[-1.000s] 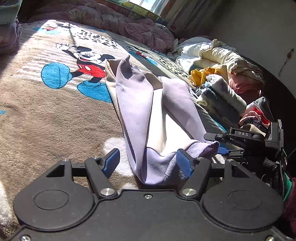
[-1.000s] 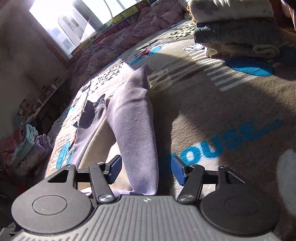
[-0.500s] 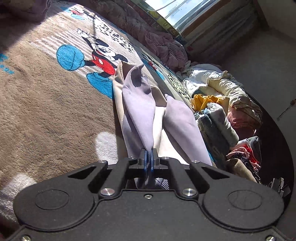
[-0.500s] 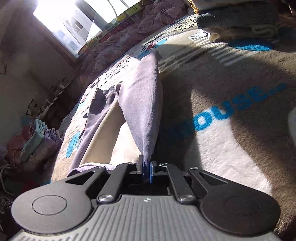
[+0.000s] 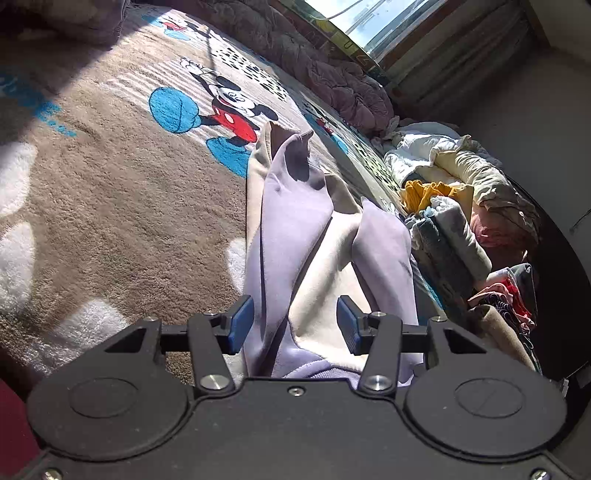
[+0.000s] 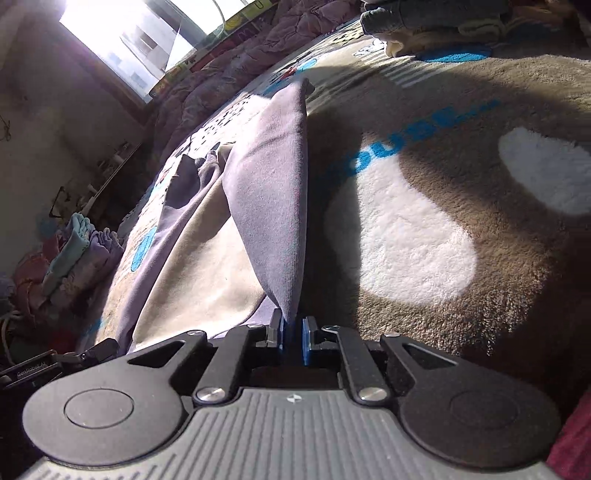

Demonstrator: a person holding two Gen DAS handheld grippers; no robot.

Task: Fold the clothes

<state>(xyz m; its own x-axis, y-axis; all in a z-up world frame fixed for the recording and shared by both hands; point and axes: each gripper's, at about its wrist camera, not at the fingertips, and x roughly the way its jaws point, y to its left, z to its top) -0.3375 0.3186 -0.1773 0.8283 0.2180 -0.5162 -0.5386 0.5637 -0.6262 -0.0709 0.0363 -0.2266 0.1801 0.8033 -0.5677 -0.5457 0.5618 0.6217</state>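
Half a second ago both claws were pinched on the garment; now the left claw (image 5: 291,325) stands wide open over its hem, holding nothing, while the right claw (image 6: 293,341) grips a lilac sleeve edge. Lilac-and-cream, the sweatshirt (image 5: 314,236) lies lengthwise on the Mickey Mouse blanket (image 5: 110,206). Carry the sleeve flat across, edges aligned. Heaped clothes (image 5: 454,206) crowd one side, with folded ones (image 6: 436,18) well beyond.
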